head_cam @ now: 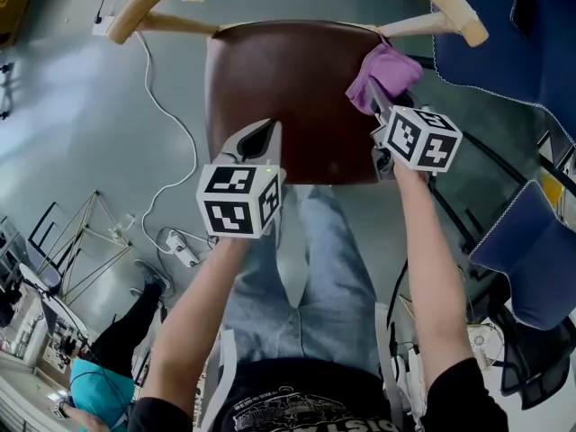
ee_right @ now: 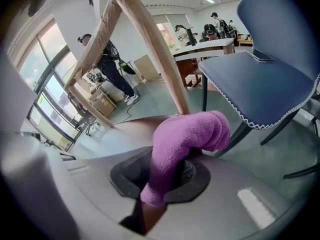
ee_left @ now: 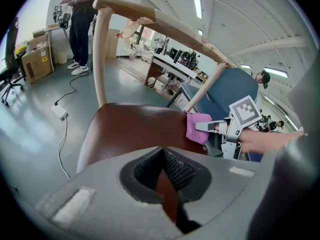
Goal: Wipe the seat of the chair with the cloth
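Cloth (head_cam: 385, 72), purple, fuzzy, bunched, clamped in right gripper (head_cam: 376, 106)

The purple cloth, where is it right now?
In the head view, the purple cloth is at the far right corner of the brown seat, pinched by the right gripper, next to the wooden chair frame.

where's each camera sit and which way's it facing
Head view: on the head, looking steeply down at the seat; shows forearms, legs, left gripper, right gripper.
Left gripper view: on that gripper, facing over the seat to its backrest; shows its jaws, right hand.
Right gripper view: on that gripper, facing the blue chair; its jaws clamp the cloth.
Head and left gripper views share seat and cloth.
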Available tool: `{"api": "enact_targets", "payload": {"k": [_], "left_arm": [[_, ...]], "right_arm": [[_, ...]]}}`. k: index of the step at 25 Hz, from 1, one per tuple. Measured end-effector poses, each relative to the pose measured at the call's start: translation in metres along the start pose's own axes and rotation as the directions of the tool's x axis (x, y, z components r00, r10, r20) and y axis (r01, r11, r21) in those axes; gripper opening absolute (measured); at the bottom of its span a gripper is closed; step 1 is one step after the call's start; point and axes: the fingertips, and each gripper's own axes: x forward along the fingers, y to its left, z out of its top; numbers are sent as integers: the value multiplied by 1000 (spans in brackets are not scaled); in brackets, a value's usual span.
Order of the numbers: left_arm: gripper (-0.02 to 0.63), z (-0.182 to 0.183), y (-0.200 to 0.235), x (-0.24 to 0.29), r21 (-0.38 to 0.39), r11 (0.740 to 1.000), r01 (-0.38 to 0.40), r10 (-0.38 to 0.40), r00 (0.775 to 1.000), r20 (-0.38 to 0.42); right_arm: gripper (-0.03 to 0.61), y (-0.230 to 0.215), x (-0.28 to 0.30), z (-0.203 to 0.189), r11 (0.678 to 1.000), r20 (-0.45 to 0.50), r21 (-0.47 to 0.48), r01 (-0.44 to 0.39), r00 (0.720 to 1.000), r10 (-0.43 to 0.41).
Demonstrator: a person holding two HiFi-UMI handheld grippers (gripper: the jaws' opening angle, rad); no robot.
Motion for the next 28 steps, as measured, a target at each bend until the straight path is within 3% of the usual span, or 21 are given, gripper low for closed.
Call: {"api": "enact_targets", "payload": {"k": [4, 9, 13, 20, 28], "left_arm": [[-2, -8, -3, -4, -3, 1000, 2, -2, 1000, -1], [-2, -13, 6, -10, -6, 1000, -3, 3, 1000, -1], [-2, -18, 24, -20, -15, 1000, -7, 7, 1000, 5], [-2, -36, 85, -54, -29, 998, -47, 47, 999, 4], [-2, -50, 142, -84, -48, 995, -83, 82, 996, -19]], "right_arm": [[61, -2, -9, -4, 1000, -2, -10, 8, 1000, -8], [61, 34, -16, -2, 998, 24, -30, -48, 999, 49], [61, 92, -18, -15, 989, 20, -83, -121, 992, 123], [61, 217, 19, -68, 955, -68, -156, -253, 967, 245], [61, 300, 72, -102, 925, -142, -213, -313, 947, 288]]}}
